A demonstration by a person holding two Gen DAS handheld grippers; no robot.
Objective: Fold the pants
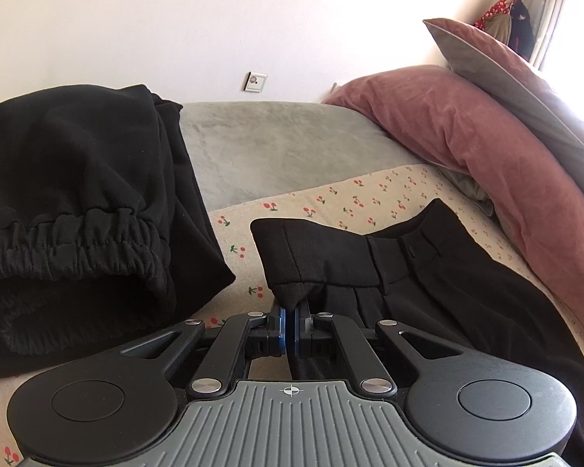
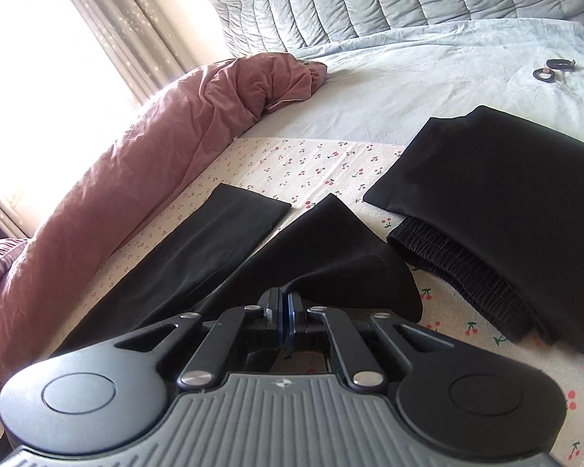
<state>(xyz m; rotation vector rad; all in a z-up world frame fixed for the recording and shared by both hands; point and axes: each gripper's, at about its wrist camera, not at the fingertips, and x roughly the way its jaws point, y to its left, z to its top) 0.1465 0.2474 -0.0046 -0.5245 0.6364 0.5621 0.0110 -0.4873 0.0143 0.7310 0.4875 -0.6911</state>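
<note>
Black dress pants (image 1: 428,272) lie on a cherry-print cloth (image 1: 331,198) on the bed. My left gripper (image 1: 290,311) is shut on a corner of their waistband and lifts it a little. In the right wrist view my right gripper (image 2: 285,303) is shut on the hem of one pant leg (image 2: 331,241), which is raised and curled. The other leg (image 2: 214,233) lies flat to its left.
A second pair of black pants with an elastic waistband (image 1: 78,202) lies folded beside them and also shows in the right wrist view (image 2: 506,202). A pink duvet (image 2: 136,155) and pillows (image 1: 467,124) line the bed's side. Small dark rings (image 2: 553,70) lie on the grey sheet.
</note>
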